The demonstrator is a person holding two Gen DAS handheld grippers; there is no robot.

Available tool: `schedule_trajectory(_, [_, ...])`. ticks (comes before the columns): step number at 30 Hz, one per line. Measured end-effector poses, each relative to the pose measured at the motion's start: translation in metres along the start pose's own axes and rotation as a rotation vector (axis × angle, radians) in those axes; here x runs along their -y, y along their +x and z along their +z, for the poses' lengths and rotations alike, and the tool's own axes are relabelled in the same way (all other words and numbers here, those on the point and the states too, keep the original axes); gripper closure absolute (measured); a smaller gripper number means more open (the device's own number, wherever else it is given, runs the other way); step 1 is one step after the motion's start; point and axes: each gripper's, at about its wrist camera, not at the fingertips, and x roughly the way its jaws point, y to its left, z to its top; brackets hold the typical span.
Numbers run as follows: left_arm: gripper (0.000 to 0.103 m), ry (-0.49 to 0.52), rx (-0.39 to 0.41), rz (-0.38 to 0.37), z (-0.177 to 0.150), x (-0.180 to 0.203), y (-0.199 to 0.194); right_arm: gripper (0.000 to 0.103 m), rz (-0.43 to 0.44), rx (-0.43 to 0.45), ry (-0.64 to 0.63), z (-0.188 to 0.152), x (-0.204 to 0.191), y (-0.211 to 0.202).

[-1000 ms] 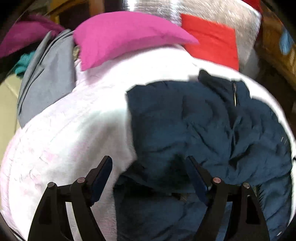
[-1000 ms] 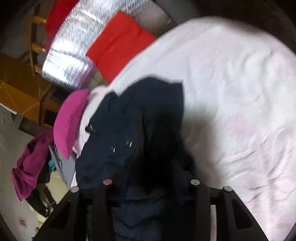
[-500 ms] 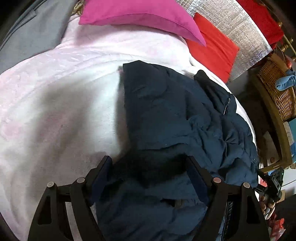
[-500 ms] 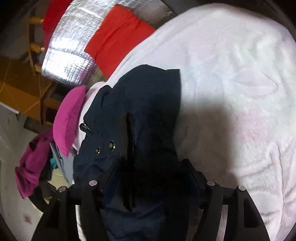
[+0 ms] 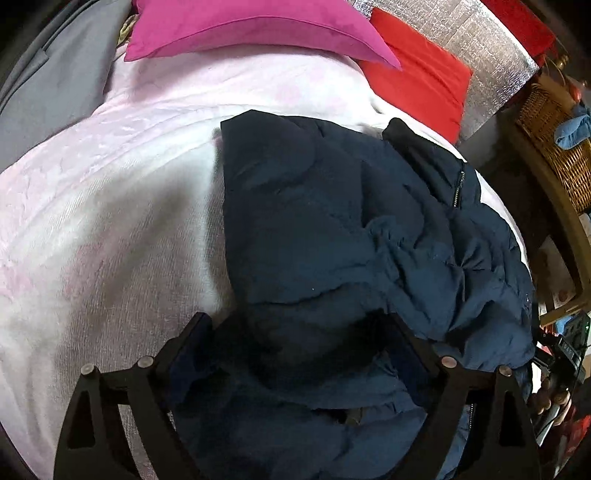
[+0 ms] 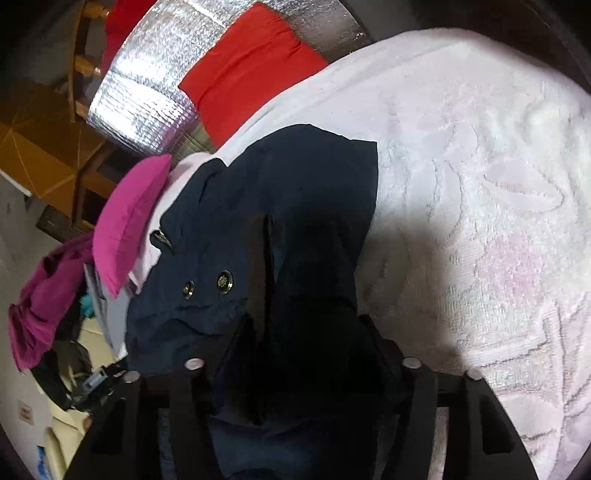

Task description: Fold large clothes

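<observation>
- Left wrist view: a navy padded jacket [image 5: 332, 229] lies crumpled on a pale pink bedspread [image 5: 110, 206], toward the right side of the bed, with a zip showing near its upper right edge.
- The left gripper [image 5: 299, 325] points down at the jacket's near end. Its jaws have just been opening and now stand wide apart, with a hump of dark fabric between them; the pads do not visibly press on it.
- Beyond the jacket, a magenta pillow [image 5: 251, 26] lies at the head of the bed, a red cushion [image 5: 417, 81] beside it against a silver quilted panel [image 5: 476, 48].
- A grey garment [image 5: 55, 81] lies at the bed's upper left, and a wicker basket [image 5: 554, 133] stands off the right edge.
- Right wrist view: the same jacket [image 6: 295, 206] lies on the left part of the bedspread [image 6: 480, 184], two metal snap buttons [image 6: 207, 282] showing on its front.
- The right gripper [image 6: 306, 325] is over the jacket's near end, and its jaws have just been closing. A dark bunch of fabric fills the gap, but deep shadow hides whether the pads clamp it, so I cannot tell.
- A magenta pillow [image 6: 129, 221] and a purple garment [image 6: 37, 314] lie at the left.
</observation>
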Motion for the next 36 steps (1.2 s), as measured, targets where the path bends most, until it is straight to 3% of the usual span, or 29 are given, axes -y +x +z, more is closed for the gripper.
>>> schedule_trajectory(3, [0.012,-0.054,0.012,-0.037,0.002,-0.009,-0.002,0.061,-0.005,0.006,-0.026,-0.002,-0.008,-0.001])
schedule_trajectory(7, [0.041,-0.09,0.047,-0.065,0.005,-0.015,-0.005,0.064,-0.036,0.032,-0.086,-0.005,-0.016,-0.001])
schedule_trajectory(8, [0.044,-0.09,0.054,-0.07,0.005,-0.015,-0.005,0.064,-0.039,0.034,-0.088,-0.006,-0.016,0.0])
schedule_trajectory(11, [0.045,-0.082,0.05,-0.055,0.007,-0.01,-0.001,0.064,-0.024,0.027,-0.076,-0.006,-0.01,0.005])
schedule_trajectory(15, [0.027,-0.065,0.004,-0.08,0.007,-0.005,0.005,0.064,-0.003,0.026,-0.062,-0.006,-0.007,0.007])
schedule_trajectory(18, [0.028,-0.047,-0.002,-0.074,0.006,0.0,0.006,0.064,0.007,0.026,-0.051,-0.006,-0.004,0.006])
schedule_trajectory(20, [0.031,-0.062,0.001,-0.09,0.005,-0.002,0.005,0.064,0.014,0.025,-0.046,-0.006,-0.003,0.007])
schedule_trajectory(22, [0.049,-0.096,0.009,-0.115,0.006,-0.006,0.004,0.064,0.017,0.026,-0.041,-0.006,-0.003,0.007])
schedule_trajectory(25, [0.062,-0.123,0.025,-0.16,0.007,-0.009,0.004,0.065,0.004,0.035,-0.038,-0.006,-0.004,0.005])
schedule_trajectory(32, [0.07,-0.106,0.067,-0.135,0.015,0.0,0.01,0.07,-0.029,0.105,-0.095,-0.007,-0.019,0.0])
schedule_trajectory(36, [0.071,-0.134,0.05,-0.146,0.018,-0.003,0.008,0.071,-0.023,0.136,-0.09,-0.005,-0.02,0.0])
